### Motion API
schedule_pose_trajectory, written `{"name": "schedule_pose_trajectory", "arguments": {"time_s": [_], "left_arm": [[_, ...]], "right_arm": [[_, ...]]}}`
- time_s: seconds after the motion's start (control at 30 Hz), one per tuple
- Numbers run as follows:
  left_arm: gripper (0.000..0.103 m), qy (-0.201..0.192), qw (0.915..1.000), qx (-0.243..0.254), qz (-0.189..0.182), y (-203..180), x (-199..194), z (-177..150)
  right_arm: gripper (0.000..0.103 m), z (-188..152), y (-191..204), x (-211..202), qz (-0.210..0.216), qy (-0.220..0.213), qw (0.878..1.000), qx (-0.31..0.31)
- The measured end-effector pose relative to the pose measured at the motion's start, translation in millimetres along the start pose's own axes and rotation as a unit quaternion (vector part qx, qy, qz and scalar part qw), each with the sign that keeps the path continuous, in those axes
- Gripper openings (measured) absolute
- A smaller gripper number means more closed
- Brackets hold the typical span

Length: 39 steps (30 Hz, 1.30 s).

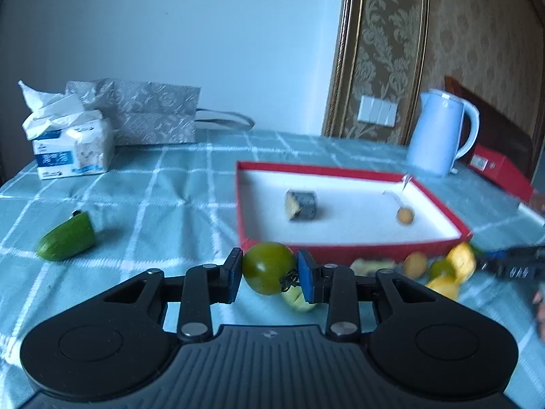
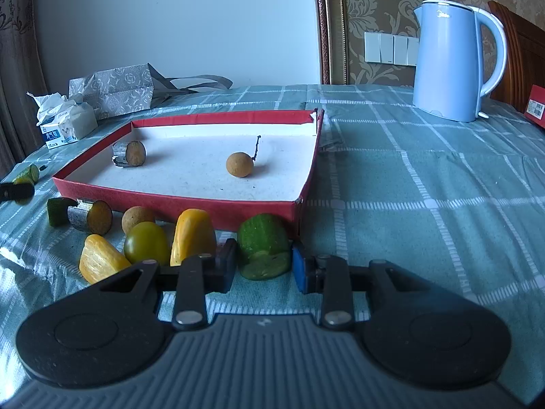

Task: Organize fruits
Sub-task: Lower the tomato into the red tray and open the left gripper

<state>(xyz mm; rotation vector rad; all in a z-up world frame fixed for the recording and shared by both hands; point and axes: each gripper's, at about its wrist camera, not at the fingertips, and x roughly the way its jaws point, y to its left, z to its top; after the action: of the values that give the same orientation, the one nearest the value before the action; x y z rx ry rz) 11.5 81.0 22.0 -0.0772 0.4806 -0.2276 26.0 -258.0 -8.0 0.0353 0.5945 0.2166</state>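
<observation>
My left gripper (image 1: 269, 272) is shut on a green tomato (image 1: 269, 267) and holds it just in front of the red tray (image 1: 340, 250). The tray (image 2: 177, 201) holds a cut sugarcane piece (image 2: 131, 154) and a longan (image 2: 239, 164). My right gripper (image 2: 264, 262) stands around a green cucumber chunk (image 2: 264, 250) on the cloth; I cannot tell whether the pads touch it. Left of it lie two yellow jackfruit pieces (image 2: 192, 235), a second green tomato (image 2: 146, 247), a longan (image 2: 136, 218) and a sugarcane piece (image 2: 92, 218).
A cucumber piece (image 1: 66, 237) lies on the checked cloth at the left. A tissue pack (image 1: 71, 146) and a grey bag (image 1: 150, 112) stand at the back left. A blue kettle (image 2: 453, 58) and a red box (image 1: 500, 172) stand at the back right.
</observation>
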Motion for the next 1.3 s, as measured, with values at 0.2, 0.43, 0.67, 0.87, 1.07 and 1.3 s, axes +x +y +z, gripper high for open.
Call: {"name": "schedule_pose_trajectory", "arguments": {"time_s": [0.2,0.43,0.67,0.87,1.07,1.3], "left_arm": [[0.033,-0.006,0.9997,0.022,0.010,-24,22,18],[0.033,0.019,0.9986,0.030,0.038,-38,64,23],[0.034,0.054,0.9970,0.003,0.056,-32,93,26],[0.034,0.058,0.9955,0.003,0.074,-35,105,24],[0.035,0.037,0.9933,0.041,0.102,-49,109,18],[0.053,0.025,0.9950,0.019,0.094,-42,105,18]], "right_arm": [[0.032,0,0,0,0.000,0.000,1.000,0.000],[0.032,-1,0,0,0.001,0.000,1.000,0.001],[0.032,-1,-1,0,0.001,0.000,1.000,0.001],[0.032,-1,0,0,0.001,0.000,1.000,0.001],[0.032,0,0,1,0.002,0.001,1.000,0.000],[0.032,-2,1,1,0.003,0.003,1.000,-0.001]]}}
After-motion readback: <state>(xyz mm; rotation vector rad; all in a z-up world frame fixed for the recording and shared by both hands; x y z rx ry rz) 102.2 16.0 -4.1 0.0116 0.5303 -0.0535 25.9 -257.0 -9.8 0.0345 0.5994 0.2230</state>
